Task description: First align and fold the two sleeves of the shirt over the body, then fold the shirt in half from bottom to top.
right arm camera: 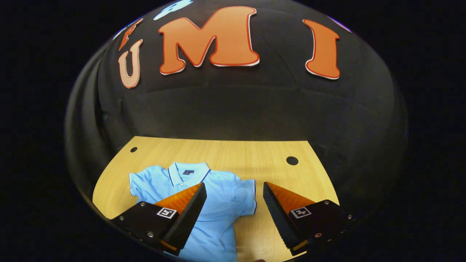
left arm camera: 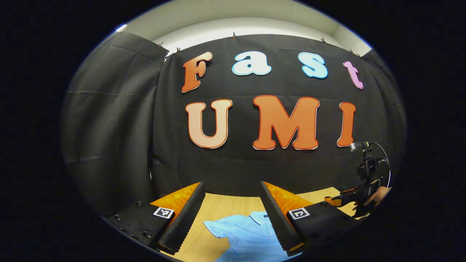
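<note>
A light blue short-sleeved polo shirt (right arm camera: 214, 203) with a dark-trimmed collar lies flat and face up on the pale wood-grain bench (right arm camera: 233, 153), its collar toward the far edge and its body running to the near edge. In the right gripper view both sleeves are spread out to the sides, unfolded, and the shirt sits on the left half of the bench, with two round dark holes in the board near its far corners. The right claw (right arm camera: 235, 196) hangs above the bench with its two fingers wide apart and nothing between them: one finger is over the chest of the shirt, the other over bare wood just right of the right-hand sleeve, whose hem lies in the gap between them. The left claw (left arm camera: 233, 196) likewise stands apart and empty, held higher and pointing toward the far cloth wall; between its fingers appear a strip of the bench (left arm camera: 225, 207) and the collar and one sleeve of the shirt (left arm camera: 247, 233) below. At the right edge of the left gripper view the other handheld gripper shows farther off, carried by a hand (left arm camera: 376, 196), with a small camera and cable mounted on top.
</note>
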`<state>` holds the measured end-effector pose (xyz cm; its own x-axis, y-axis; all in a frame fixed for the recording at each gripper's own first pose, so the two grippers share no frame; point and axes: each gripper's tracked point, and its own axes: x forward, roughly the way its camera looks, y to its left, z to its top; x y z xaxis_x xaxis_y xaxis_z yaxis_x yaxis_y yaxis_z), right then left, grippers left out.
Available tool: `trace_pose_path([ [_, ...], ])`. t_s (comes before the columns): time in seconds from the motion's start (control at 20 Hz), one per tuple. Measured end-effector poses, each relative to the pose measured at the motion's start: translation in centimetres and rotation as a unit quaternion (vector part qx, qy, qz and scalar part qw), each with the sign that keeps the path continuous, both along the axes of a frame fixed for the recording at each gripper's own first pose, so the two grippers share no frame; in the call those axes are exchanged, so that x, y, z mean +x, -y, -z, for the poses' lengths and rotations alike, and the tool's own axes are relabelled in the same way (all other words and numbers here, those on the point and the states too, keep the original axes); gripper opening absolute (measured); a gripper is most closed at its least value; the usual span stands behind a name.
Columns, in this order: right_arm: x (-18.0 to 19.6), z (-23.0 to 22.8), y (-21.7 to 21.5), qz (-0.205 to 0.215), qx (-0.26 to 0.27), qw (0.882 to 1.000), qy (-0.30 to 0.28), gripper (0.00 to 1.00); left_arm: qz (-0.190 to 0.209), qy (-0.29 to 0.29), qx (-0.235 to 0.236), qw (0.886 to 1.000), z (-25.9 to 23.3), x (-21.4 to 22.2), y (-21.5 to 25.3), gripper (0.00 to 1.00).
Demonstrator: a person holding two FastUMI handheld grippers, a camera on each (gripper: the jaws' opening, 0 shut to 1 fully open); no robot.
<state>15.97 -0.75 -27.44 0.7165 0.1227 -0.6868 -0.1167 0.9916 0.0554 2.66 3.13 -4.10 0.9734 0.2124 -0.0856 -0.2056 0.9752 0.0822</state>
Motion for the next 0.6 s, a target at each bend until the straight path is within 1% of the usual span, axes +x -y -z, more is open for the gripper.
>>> trace_pose_path([
  [0.2, -0.4, 5.1, 1.0, -0.002, -0.010, 0.996, -0.088, 0.98, -0.030, -0.024, 0.026, 0.999, 1.6, 0.1, -0.8, 0.98],
  [0.35, 0.0, 7.6, 1.5, -0.008, -0.019, 0.992, -0.124, 0.96, -0.029, -0.044, 0.028, 0.998, 2.9, 0.5, 0.1, 0.98],
  [0.5, 0.4, 9.8, 1.8, -0.006, -0.014, 0.987, -0.161, 0.96, -0.028, -0.054, 0.032, 0.998, 3.6, 1.3, 0.7, 0.98],
  [0.55, 0.2, 10.7, 1.9, -0.010, -0.011, 0.984, -0.180, 0.95, -0.024, -0.059, 0.029, 0.998, 3.9, 1.5, 1.3, 0.98],
  [0.6, 0.1, 11.3, 1.8, -0.014, -0.005, 0.981, -0.195, 0.92, -0.021, -0.064, 0.028, 0.997, 4.4, 1.7, 1.9, 0.99],
])
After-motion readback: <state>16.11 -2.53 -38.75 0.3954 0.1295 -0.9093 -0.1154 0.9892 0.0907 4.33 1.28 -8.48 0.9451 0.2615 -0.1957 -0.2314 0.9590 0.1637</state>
